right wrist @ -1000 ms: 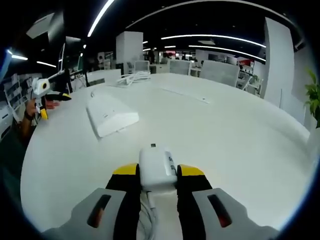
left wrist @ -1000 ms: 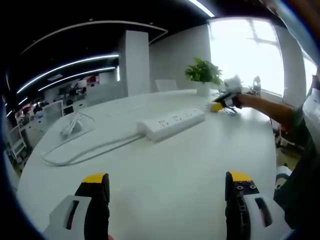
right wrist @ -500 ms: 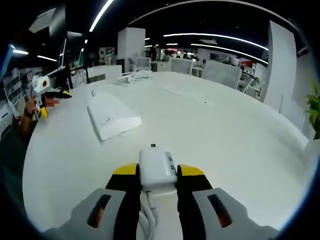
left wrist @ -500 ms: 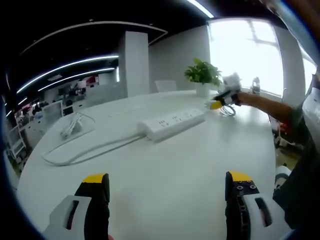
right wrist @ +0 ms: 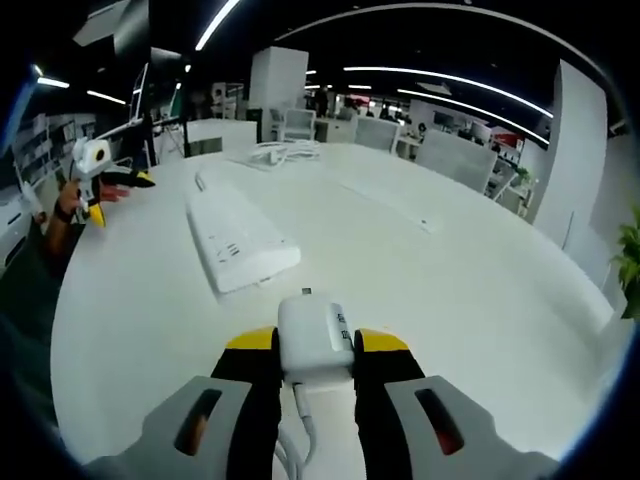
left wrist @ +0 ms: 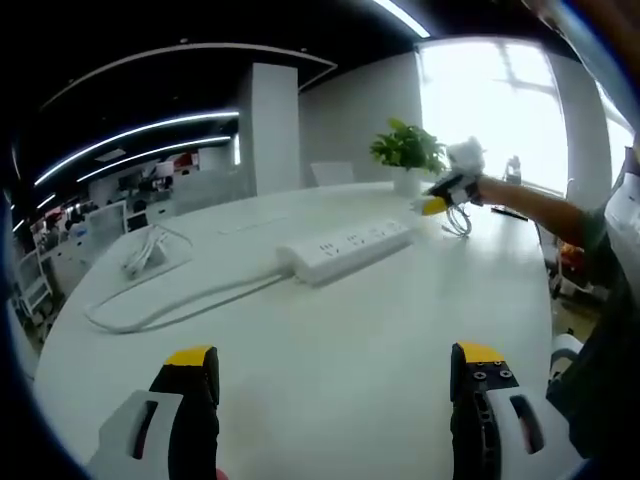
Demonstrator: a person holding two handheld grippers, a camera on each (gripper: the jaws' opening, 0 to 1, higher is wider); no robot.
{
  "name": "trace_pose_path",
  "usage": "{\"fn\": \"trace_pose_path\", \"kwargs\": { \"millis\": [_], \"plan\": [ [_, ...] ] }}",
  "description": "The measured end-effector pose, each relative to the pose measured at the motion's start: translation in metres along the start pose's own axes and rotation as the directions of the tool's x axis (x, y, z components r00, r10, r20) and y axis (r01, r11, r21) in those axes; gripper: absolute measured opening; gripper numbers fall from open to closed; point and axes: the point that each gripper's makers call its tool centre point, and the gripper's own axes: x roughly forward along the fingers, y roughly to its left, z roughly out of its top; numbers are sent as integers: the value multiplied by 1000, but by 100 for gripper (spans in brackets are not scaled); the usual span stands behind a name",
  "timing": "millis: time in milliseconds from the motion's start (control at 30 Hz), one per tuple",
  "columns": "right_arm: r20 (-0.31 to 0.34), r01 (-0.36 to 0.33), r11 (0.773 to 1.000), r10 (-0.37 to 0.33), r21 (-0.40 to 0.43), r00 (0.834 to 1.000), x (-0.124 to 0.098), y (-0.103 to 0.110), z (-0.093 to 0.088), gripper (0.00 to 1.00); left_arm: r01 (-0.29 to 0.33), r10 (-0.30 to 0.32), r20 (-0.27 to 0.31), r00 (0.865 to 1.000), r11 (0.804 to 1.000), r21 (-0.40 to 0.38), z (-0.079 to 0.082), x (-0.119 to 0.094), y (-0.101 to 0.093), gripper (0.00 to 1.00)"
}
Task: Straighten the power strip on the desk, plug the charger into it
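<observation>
White gripper (right wrist: pixel 312 368) bodies, black jaws (yellow-tipped), dark slots

Right claw (right wrist: pixel 314 365) clamps white charger (right wrist: pixel 314 337); power strip (right wrist: pixel 240 239) just ahead on desk (right wrist: pixel 450 290).

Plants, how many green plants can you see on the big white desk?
1. The potted plant stands at the desk's far edge, beyond the power strip. Leaves at the right gripper view's edge are probably the same plant.
</observation>
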Motion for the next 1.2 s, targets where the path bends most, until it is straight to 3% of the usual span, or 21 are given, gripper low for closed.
{"fn": "trace_pose_path", "kwargs": {
  "millis": [633,1200],
  "plan": [
    [-39,-37,996,34,-83,999,9,13,19,26,4,-4,12,1000,1000,6,7,1,3,99],
    [-83,-74,986,62,-148,995,21,27,26,26,5,-5,12,1000,1000,2,3,1,5,99]
  ]
}}
